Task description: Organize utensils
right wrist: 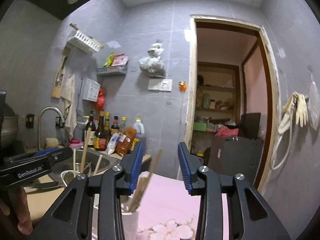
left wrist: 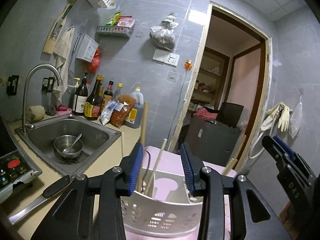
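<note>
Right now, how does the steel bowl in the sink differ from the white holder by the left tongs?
The steel bowl is low, shiny and solid-walled; the white holder is taller, plastic with slotted walls. The bowl sits in the sink with one spoon; the holder stands on a pink surface with wooden chopsticks. Both are open-topped and hold utensils.

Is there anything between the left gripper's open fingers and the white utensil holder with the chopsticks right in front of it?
Nothing visible. The left gripper is open, and the white utensil holder sits directly below and ahead of its fingers. Only the chopsticks standing in the holder rise between the jaws, touching neither pad.
</note>
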Tool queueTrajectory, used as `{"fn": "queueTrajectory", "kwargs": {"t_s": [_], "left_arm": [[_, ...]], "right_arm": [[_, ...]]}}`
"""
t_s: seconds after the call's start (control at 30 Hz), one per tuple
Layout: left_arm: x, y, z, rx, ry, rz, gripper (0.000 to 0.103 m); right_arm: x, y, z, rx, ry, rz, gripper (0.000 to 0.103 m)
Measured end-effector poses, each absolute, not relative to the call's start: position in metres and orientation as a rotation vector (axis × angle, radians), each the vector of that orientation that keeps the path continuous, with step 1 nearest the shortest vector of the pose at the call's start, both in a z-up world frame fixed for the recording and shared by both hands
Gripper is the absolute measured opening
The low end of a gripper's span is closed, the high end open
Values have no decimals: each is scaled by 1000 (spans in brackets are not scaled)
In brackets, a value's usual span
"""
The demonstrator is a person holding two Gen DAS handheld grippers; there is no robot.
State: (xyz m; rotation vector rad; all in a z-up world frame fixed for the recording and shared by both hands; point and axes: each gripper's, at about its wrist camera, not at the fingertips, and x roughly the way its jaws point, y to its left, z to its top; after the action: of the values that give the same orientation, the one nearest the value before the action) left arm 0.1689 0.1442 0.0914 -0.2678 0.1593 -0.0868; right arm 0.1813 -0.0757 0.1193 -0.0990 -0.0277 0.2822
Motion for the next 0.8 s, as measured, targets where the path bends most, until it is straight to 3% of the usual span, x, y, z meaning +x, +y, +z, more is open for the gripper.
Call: {"fn": "queueTrajectory", "kwargs": {"t_s": [0.3,0.33,0.47,0.67,0.8], "left_arm": [[151,119,93,-215,178,-119,53],[148,115,93,-212,179,-125,57],[137,106,92,-198,178,-145,76],[117,88,87,-146,174,-171,95],[106,80,81,-140,192,-198,98]], "right_arm": [[159,-115,115,-42,31,246,57],[155,-120,114,-37,37,244,63],[141,-133,111,-38,54,229,70],[125,-151,104,-33,91,211,84],[116,-161,98,-37,119,204,92]]}}
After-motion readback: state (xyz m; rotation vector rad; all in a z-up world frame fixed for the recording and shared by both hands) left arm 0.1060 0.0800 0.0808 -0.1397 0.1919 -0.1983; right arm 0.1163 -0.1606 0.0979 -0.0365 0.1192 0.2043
